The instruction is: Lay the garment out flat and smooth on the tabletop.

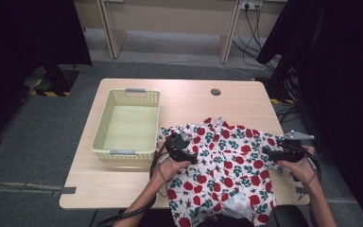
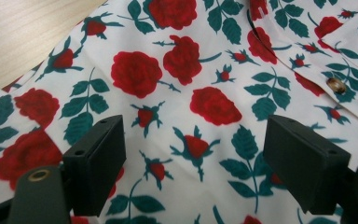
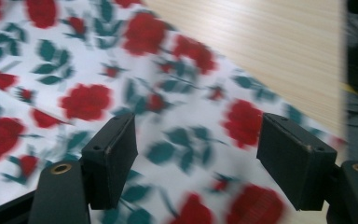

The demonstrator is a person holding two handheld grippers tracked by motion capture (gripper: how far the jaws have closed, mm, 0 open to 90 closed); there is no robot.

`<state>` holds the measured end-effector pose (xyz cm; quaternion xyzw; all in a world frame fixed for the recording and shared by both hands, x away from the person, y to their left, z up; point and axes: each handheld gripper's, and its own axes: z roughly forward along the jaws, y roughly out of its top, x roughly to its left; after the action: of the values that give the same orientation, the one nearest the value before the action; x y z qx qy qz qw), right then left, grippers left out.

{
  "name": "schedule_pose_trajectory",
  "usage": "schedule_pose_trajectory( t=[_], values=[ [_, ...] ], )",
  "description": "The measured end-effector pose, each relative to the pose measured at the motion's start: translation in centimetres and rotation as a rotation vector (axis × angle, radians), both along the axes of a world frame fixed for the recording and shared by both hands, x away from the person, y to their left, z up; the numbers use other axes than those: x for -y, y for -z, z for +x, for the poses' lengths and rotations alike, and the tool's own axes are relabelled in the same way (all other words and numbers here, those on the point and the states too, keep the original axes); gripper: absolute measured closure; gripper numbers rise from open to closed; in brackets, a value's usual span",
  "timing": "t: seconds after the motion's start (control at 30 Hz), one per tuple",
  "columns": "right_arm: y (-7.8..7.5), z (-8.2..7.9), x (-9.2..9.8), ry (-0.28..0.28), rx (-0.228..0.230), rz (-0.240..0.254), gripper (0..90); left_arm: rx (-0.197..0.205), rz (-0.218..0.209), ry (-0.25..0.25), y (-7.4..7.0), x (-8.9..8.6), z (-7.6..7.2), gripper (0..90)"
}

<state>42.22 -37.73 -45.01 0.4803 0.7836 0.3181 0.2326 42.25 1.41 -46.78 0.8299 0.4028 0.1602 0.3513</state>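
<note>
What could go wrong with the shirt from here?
Part of the shirt hangs over the near table edge, so its weight could drag it off. Both grippers are open above the cloth: the left gripper could pinch only the top layer near the button and bunch the fabric. The right gripper sits close to the shirt's edge and could close on too little cloth.

My left gripper [image 1: 183, 142] and right gripper [image 1: 270, 152] are black, with blocky rectangular jaws, brass-ringed screw holes, trailing dark cables, and a grey plate topping the right.
</note>
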Motion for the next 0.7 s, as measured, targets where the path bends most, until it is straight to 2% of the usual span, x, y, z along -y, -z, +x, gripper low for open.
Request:
schedule_pose_trajectory(
  t=[0.03, 0.07, 0.13, 0.17, 0.2, 0.27, 0.3, 0.33, 0.37, 0.4, 0.5, 0.57, 0.63, 0.7],
  values=[
    [0.3, 0.2, -0.5, -0.02, -0.015, 0.014, 28.5, -0.007, 0.005, 0.001, 0.2, 0.0, 0.0, 20.3],
    [1.2, 0.5, -1.2, -0.048, -0.05, 0.011, 28.2, -0.019, 0.015, 0.009, 0.5, 0.1, 0.0, 20.2],
    [1.6, 0.5, -1.4, -0.051, -0.055, 0.001, 28.2, -0.013, 0.006, 0.014, 0.9, -0.2, -0.3, 18.7],
    [2.3, 0.0, -1.4, -0.047, -0.051, 0.035, 28.0, -0.019, 0.012, 0.016, 0.8, -0.4, -0.7, 18.9],
    [2.3, -0.2, -1.3, -0.054, -0.051, 0.035, 28.0, -0.027, 0.02, 0.025, 0.7, -0.5, -1.0, 19.0],
    [1.9, -0.6, -1.0, -0.062, -0.081, 0.015, 27.9, -0.046, 0.038, 0.049, 0.4, -0.4, -1.3, 20.3],
    [1.9, -0.6, -1.0, -0.062, -0.081, 0.015, 27.9, -0.046, 0.038, 0.049, 0.4, -0.4, -1.3, 21.0],
    [1.5, -0.8, -0.9, -0.075, -0.096, -0.015, 27.7, -0.029, 0.031, 0.049, 0.0, -0.3, -1.4, 20.8],
    [1.5, -0.8, -0.9, -0.075, -0.096, -0.015, 27.7, -0.029, 0.031, 0.049, 0.0, -0.3, -1.4, 20.3],
    [0.9, -0.4, -0.7, -0.076, -0.083, 0.006, 26.9, -0.016, 0.009, 0.042, -0.7, -0.2, -1.0, 19.6],
    [-0.2, 0.8, -0.9, -0.087, -0.054, 0.044, 26.1, 0.013, -0.012, 0.034, -2.0, 0.4, 0.5, 18.8],
    [-1.1, 2.1, -1.5, -0.116, -0.03, 0.069, 24.7, 0.02, -0.035, 0.037, -2.7, 1.1, 1.7, 18.7],
    [-1.8, 3.5, -2.4, -0.133, -0.029, 0.095, 22.2, 0.018, -0.045, 0.04, -3.1, 1.7, 2.9, 18.4],
    [-2.3, 4.7, -3.4, -0.162, -0.038, 0.096, 20.8, 0.015, -0.04, 0.039, -3.2, 2.1, 4.1, 17.8]
  ],
)
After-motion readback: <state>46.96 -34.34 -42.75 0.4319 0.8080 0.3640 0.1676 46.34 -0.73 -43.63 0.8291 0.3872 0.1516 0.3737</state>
